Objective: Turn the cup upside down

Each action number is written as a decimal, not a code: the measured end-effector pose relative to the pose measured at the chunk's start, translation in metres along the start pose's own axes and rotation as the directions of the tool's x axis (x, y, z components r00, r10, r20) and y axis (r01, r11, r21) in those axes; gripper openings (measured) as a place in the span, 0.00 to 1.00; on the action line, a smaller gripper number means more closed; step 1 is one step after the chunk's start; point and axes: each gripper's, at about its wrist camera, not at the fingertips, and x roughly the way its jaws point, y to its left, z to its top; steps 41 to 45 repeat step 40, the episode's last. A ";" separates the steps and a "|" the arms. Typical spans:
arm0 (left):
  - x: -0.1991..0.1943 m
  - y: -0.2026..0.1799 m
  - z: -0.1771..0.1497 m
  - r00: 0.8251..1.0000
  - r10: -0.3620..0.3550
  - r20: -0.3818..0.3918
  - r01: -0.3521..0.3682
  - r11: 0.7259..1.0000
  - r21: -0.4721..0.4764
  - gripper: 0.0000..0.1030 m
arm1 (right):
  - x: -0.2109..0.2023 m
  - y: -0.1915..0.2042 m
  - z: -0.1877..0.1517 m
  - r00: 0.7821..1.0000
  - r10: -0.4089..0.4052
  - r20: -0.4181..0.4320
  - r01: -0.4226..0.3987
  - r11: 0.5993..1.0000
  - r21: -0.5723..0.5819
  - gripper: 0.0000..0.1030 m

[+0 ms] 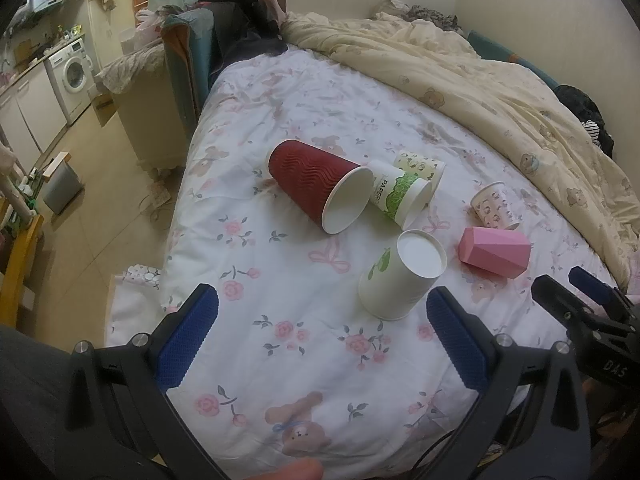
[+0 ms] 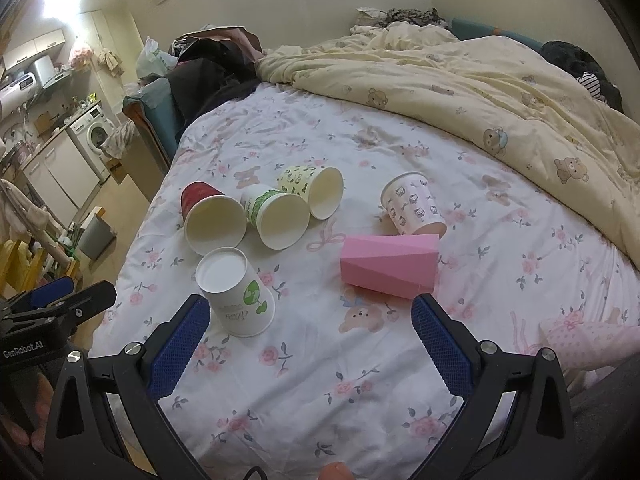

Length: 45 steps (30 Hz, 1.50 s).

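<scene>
Blue ribbed pads of the left gripper [image 1: 320, 336] spread wide at the near edge of the left wrist view, released and holding nothing above the floral white bedsheet [image 1: 280, 264]. Just beyond its right pad stands the white paper cup with a green print [image 1: 396, 280], already mouth-down with its recessed base facing up; whether the pad touches it is hard to tell. The right gripper [image 2: 310, 340] is likewise spread and empty, the same white cup just beside its left pad in the right wrist view.

Farther off, the dark red ribbed paper cup [image 1: 316, 184] lies on its side, mouth toward the camera. Against its right side lies the white cup with a green band [image 1: 400, 194], its lettering cut off after "PAPER" by the red cup's rim. Behind that, the pale yellow patterned cup [image 1: 420, 164] is largely hidden. To the right, the pink-printed paper cup [image 1: 494, 206] lies tipped, and the pink faceted cup [image 1: 496, 252] rests on its side, its mouth turned away.

A cream bear-print quilt [image 1: 500, 92] is bunched at the far right. At the left view's right edge, the other gripper's black body is cut off by the frame.
</scene>
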 end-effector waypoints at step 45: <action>0.001 0.000 -0.002 1.000 -0.001 -0.009 0.001 1.000 0.011 1.00 | 0.004 0.004 -0.001 1.000 0.000 -0.016 0.000 1.000 -0.025 1.00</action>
